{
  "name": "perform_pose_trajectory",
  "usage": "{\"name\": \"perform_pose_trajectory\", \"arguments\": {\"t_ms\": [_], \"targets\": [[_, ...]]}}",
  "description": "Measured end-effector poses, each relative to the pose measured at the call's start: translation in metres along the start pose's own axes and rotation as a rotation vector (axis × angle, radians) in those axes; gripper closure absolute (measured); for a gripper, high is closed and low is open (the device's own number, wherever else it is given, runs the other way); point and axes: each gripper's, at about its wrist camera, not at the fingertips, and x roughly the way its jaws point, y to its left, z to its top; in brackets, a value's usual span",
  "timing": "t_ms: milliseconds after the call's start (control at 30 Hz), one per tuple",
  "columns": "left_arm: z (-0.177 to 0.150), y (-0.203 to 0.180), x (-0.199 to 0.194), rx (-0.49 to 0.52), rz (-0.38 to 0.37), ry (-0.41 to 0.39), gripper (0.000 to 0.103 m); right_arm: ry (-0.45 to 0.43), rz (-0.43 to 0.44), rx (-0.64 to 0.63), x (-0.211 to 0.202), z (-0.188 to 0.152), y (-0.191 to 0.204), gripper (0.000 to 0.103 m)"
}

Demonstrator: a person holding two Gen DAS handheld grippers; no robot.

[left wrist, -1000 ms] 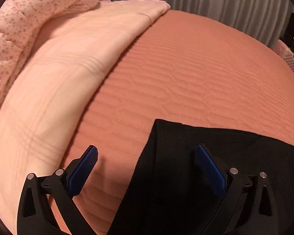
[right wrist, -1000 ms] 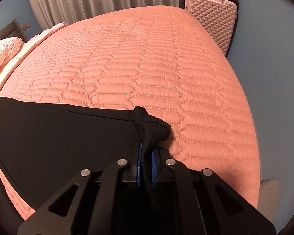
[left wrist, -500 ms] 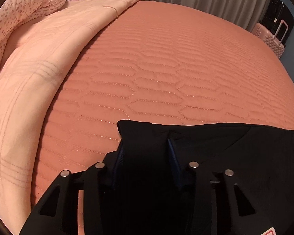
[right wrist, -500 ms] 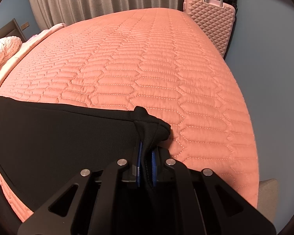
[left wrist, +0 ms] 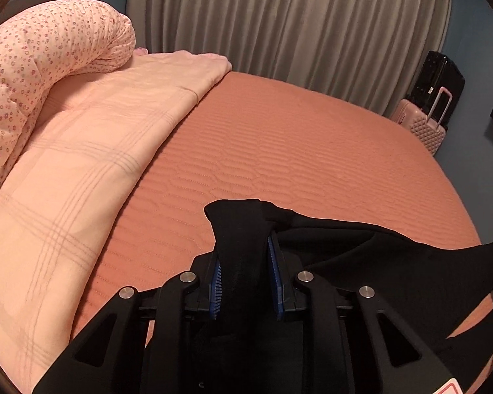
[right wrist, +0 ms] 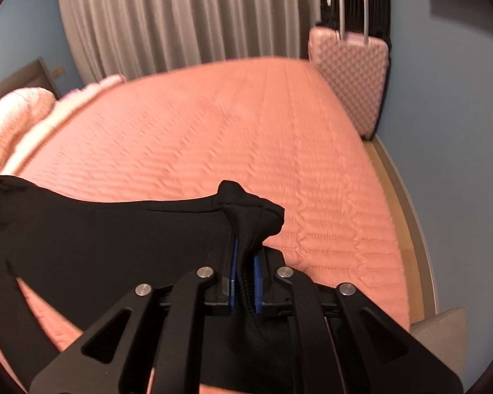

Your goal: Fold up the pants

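Note:
Black pants (left wrist: pixel 378 262) hang lifted off the orange quilted bed cover (left wrist: pixel 279 151), stretched between both grippers. My left gripper (left wrist: pixel 245 262) has a bunched corner of the cloth between its blue pads (left wrist: pixel 216 284); its jaws are closing and press on the fabric. In the right wrist view, the pants (right wrist: pixel 115 236) spread to the left, and my right gripper (right wrist: pixel 246 262) is shut on another bunched corner that pokes up past its fingertips. The cloth sags between the two grips, with the bed cover (right wrist: pixel 230 124) showing beneath it.
A folded peach blanket (left wrist: pixel 82 164) and a floral duvet (left wrist: pixel 33 59) lie along the bed's left side. A pink suitcase (right wrist: pixel 355 75) and a black one (left wrist: pixel 438 75) stand by the far corner. Grey curtains (left wrist: pixel 295 23) hang behind. The bed's wooden edge (right wrist: pixel 407 197) runs along the right.
The left gripper went from wide open over the pants' corner to closed on it. Both grippers then rose, lifting the pants' edge off the bed.

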Motion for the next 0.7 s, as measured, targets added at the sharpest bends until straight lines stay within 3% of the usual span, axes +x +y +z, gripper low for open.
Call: {"name": "perform_pose_trajectory", "arguments": {"t_ms": [233, 367, 400, 467, 500, 567, 633, 700], "targets": [[-0.024, 0.000, -0.093, -0.014, -0.059, -0.076, 0.081, -0.138, 0.077, -0.025, -0.110, 0.001, 0.018, 0.097], [-0.052, 0.019, -0.139, -0.021, -0.088, -0.105, 0.082, -0.157, 0.083, -0.060, -0.162, -0.016, 0.025, 0.097], [-0.062, 0.029, -0.155, -0.027, -0.080, -0.126, 0.085, -0.155, 0.084, -0.064, -0.177, -0.026, 0.025, 0.097], [-0.078, 0.053, -0.180, -0.088, -0.096, -0.175, 0.103, -0.130, 0.074, -0.081, -0.196, -0.044, 0.026, 0.097], [-0.092, 0.071, -0.196, -0.141, -0.110, -0.195, 0.103, -0.112, 0.070, -0.083, -0.199, -0.054, 0.026, 0.097], [-0.112, 0.090, -0.206, -0.165, -0.123, -0.178, 0.103, -0.061, 0.066, -0.076, -0.194, -0.070, 0.025, 0.097], [-0.138, 0.099, -0.206, -0.179, -0.077, -0.086, 0.103, -0.017, 0.068, -0.082, -0.187, -0.085, 0.030, 0.096], [-0.155, 0.088, -0.199, -0.124, -0.053, -0.007, 0.103, -0.025, 0.072, -0.076, -0.185, -0.088, 0.034, 0.097]]}}
